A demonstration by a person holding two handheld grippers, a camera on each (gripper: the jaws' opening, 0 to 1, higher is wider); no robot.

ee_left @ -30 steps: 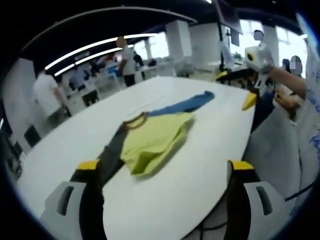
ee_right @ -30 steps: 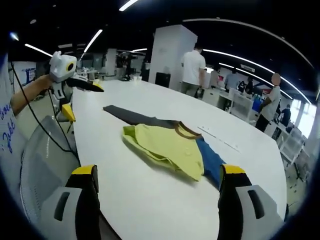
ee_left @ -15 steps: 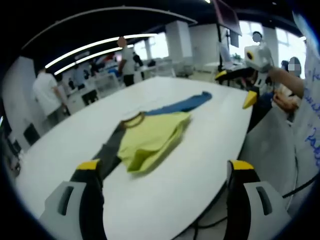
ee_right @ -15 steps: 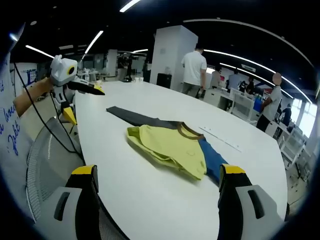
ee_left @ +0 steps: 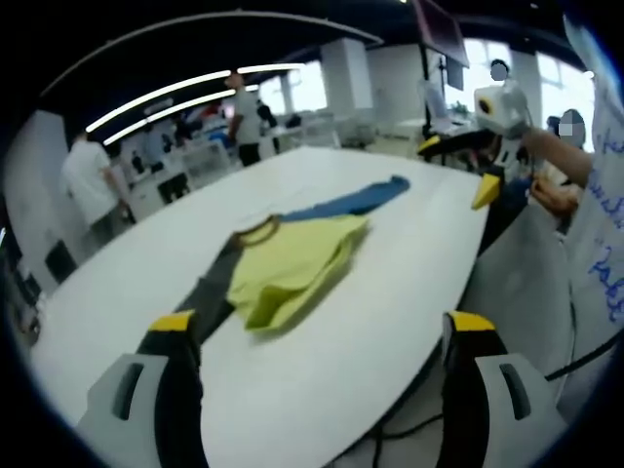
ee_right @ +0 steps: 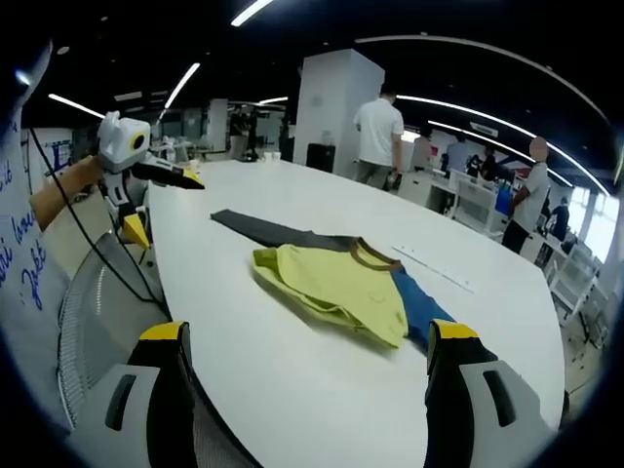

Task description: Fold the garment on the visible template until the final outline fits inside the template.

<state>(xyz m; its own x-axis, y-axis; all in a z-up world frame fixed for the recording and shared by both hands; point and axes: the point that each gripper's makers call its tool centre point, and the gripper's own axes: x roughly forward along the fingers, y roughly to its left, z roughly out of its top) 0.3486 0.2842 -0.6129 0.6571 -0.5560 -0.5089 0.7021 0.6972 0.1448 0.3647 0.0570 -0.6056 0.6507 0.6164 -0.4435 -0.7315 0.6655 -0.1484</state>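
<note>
A garment lies on the white table (ee_left: pixel 390 283), partly folded. Its yellow-green body (ee_left: pixel 288 265) is bunched in the middle, a blue sleeve (ee_left: pixel 356 200) stretches one way and a dark grey sleeve (ee_left: pixel 210 288) the other. A brown collar (ee_right: pixel 369 255) shows at its far side. My left gripper (ee_left: pixel 322 324) hangs open at the table's edge, short of the cloth and holding nothing. Open as well, my right gripper (ee_right: pixel 308 333) is short of the yellow-green body (ee_right: pixel 336 283). Each shows in the other's view, open in a hand off the table's side: right gripper (ee_left: pixel 453 175), left gripper (ee_right: pixel 168 210).
A grey mesh chair back (ee_right: pixel 102 322) stands by the table's near edge. On the table beyond the garment lies a thin pale strip (ee_right: pixel 434 270). Several people stand among desks behind the table (ee_right: pixel 375 136). A white pillar (ee_right: pixel 327 107) rises at the back.
Both views have shifted slightly with the hands, drawing back a little from the table. The garment lies as before, and both grippers stay open.
</note>
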